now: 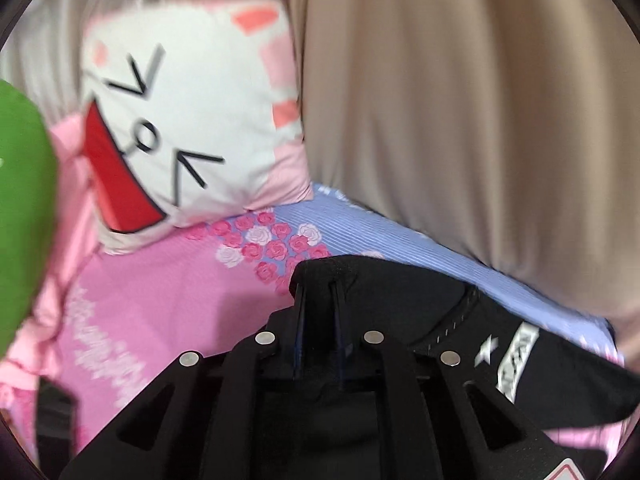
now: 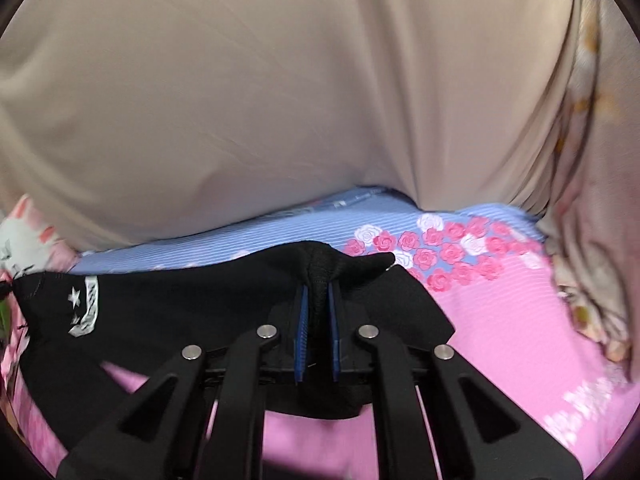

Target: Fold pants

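Observation:
The black pants (image 1: 560,384) (image 2: 168,312), with a white star-and-stripe patch, hang lifted over a pink and blue floral bedspread (image 1: 168,304) (image 2: 500,340). In the left wrist view my left gripper (image 1: 320,284) is shut on a bunched edge of the pants, the fabric folded over its tips. In the right wrist view my right gripper (image 2: 318,280) is shut on another pinch of the same edge, the black cloth squeezed between its blue pads (image 2: 302,316). The cloth stretches sideways between the two grips.
A beige curtain (image 1: 460,100) (image 2: 280,100) hangs close behind the bed. A white cartoon-face pillow (image 1: 180,120) (image 2: 24,228) leans at the left, with a green object (image 1: 20,208) at the left edge. A patterned drape (image 2: 592,200) hangs at the right.

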`<state>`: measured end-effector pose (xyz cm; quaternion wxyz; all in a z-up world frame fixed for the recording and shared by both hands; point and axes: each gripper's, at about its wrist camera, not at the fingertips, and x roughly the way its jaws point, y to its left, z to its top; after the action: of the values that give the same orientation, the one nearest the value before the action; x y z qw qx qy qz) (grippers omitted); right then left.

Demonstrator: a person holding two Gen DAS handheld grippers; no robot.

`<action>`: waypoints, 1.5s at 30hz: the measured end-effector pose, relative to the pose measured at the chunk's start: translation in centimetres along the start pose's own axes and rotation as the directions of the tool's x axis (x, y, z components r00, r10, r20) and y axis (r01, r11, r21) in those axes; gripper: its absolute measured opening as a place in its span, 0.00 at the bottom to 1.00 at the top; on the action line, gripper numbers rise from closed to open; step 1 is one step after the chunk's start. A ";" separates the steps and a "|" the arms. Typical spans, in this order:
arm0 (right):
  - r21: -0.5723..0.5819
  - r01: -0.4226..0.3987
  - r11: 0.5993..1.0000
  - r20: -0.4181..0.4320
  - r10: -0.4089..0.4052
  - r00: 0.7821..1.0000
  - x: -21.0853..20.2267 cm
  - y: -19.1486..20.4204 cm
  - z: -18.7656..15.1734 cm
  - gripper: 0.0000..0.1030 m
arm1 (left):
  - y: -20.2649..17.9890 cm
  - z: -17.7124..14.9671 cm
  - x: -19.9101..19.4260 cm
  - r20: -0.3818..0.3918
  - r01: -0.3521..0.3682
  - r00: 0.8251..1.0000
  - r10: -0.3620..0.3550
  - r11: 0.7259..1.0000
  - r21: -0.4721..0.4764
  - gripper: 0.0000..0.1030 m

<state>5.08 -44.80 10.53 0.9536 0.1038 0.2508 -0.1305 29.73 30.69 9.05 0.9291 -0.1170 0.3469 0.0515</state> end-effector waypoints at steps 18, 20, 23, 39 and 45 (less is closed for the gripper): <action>0.020 0.136 0.991 -0.017 -0.135 0.991 -12.7 -1.1 -15.9 0.50 | 4.5 -19.9 -10.4 -0.122 0.136 0.975 -0.188 0.929 -0.344 0.72; 0.036 0.104 0.994 -0.004 -0.104 0.995 -13.8 -0.2 -16.2 0.53 | 3.3 -20.1 -8.9 -0.155 0.169 0.957 -0.243 0.909 -0.381 0.72; 0.042 0.071 0.997 0.004 -0.072 0.997 -14.6 1.1 -16.9 0.56 | 2.3 -19.3 -5.2 -0.205 0.173 0.935 -0.291 0.874 -0.453 0.72; 0.263 -0.105 0.959 -0.029 0.116 0.993 -12.6 1.0 -18.1 0.62 | 8.8 -11.8 -6.7 -0.164 0.159 0.950 -0.265 0.865 -0.476 0.02; 0.401 -0.184 0.897 -0.048 0.221 0.974 -8.7 0.2 -16.7 0.62 | 10.6 -13.2 -4.6 -0.270 0.050 0.946 -0.177 0.907 -0.419 0.02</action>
<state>-9.71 -38.47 0.76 0.9089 0.3249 0.2508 -0.0736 16.09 37.58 0.48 0.8217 -0.3343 0.4589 0.0495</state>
